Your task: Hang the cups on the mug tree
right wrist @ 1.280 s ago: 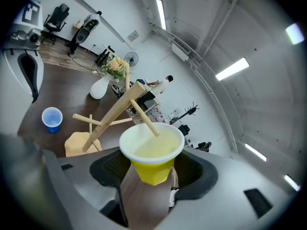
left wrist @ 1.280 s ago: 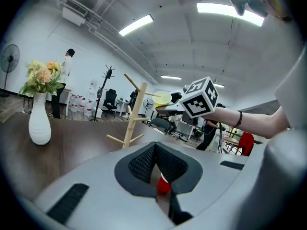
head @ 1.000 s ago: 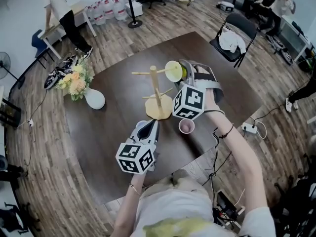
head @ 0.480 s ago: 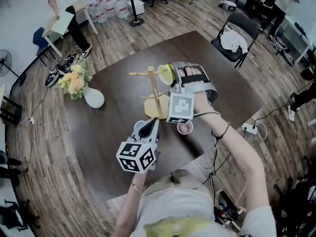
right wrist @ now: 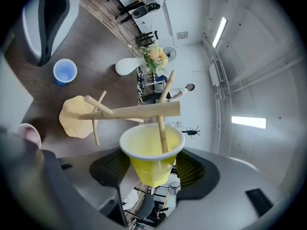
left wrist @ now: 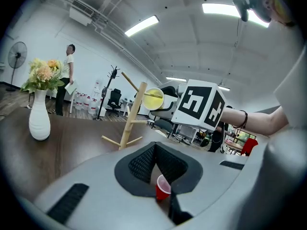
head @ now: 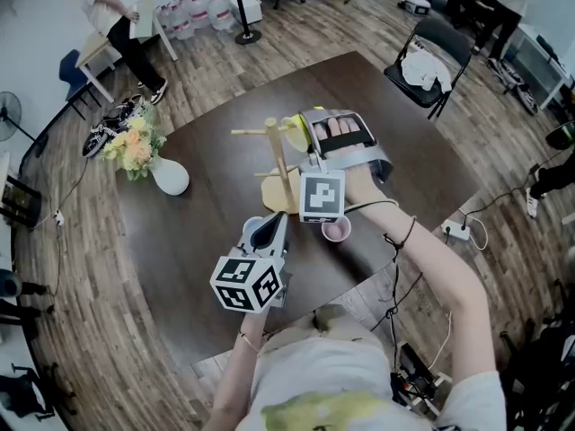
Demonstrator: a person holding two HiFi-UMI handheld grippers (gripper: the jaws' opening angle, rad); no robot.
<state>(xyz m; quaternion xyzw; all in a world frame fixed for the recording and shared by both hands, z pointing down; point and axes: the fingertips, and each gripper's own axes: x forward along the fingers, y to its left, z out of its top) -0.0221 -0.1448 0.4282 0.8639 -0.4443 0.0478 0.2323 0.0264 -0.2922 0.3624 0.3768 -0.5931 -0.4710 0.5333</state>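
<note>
Bright, even ceiling strip lights; sharp centres, fisheye-warped, darkened edges.

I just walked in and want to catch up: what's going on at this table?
A person is hanging cups. The right gripper grips a yellow cup, its mouth over a peg of the wooden mug tree. The left gripper, jaws together and empty, is beside a blue cup; a pink cup waits on the dark table.
</note>
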